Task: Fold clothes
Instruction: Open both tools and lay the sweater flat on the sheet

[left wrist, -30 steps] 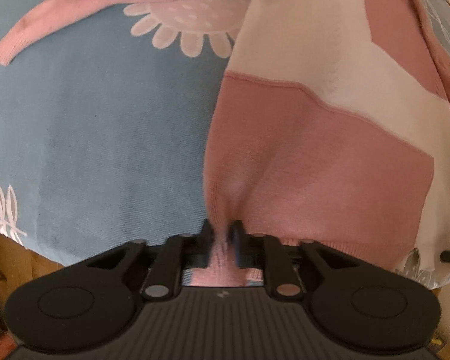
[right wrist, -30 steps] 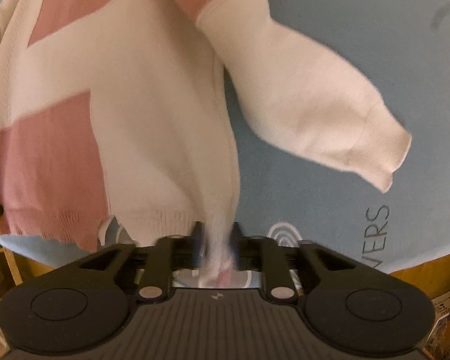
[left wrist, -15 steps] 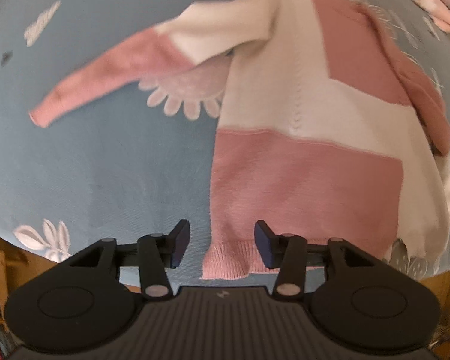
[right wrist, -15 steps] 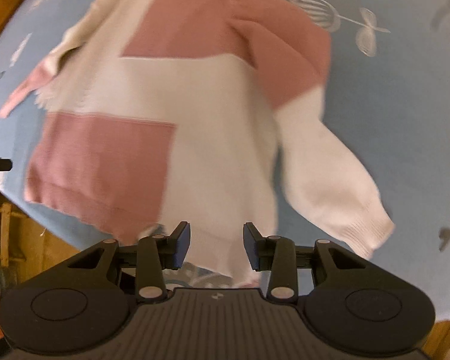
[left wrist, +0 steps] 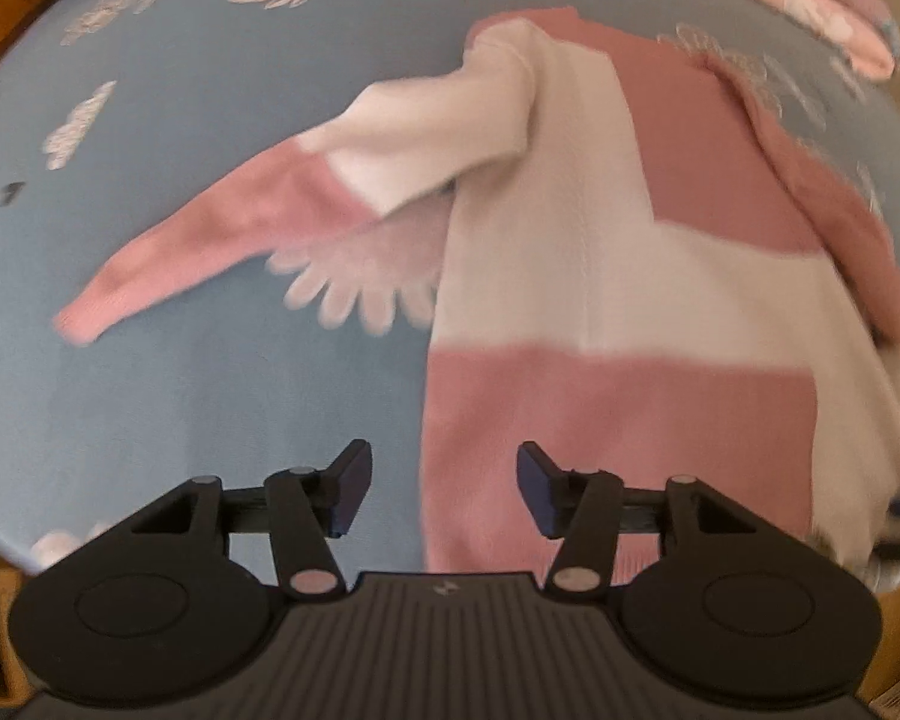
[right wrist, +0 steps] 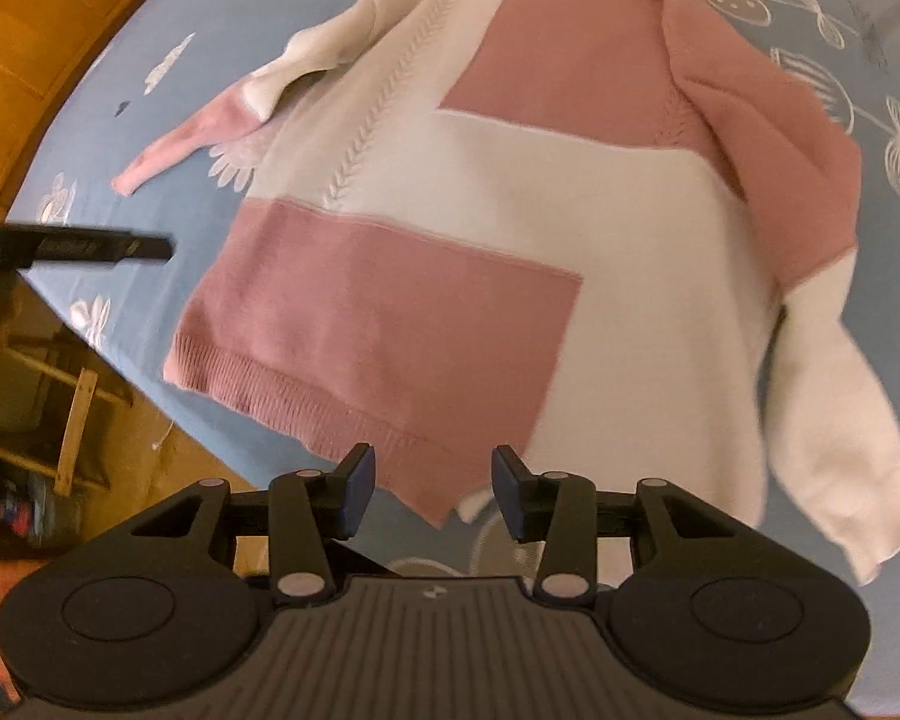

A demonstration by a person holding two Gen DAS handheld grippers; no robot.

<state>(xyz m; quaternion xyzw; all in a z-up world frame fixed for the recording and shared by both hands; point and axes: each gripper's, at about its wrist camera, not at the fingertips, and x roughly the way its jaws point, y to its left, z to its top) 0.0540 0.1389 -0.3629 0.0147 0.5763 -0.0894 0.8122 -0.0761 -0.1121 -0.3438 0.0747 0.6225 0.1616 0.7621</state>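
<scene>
Sweater spread flat on blue floral bedsheet, hem just ahead of both tools. Left tool and right tool jaws just opened, gripping nothing. Nothing blocking.

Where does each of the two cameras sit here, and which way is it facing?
Left wrist: rides on the left gripper, looking steeply down at the sweater, hem corner and pink-tipped sleeve; its own open fingers show.
Right wrist: rides on the right gripper, looking down over the sweater's hem; its own open fingers show, plus a dark finger at the left edge, probably the left gripper's.
Shared: the same sweater, spread on the blue floral sheet, and that sleeve.
</scene>
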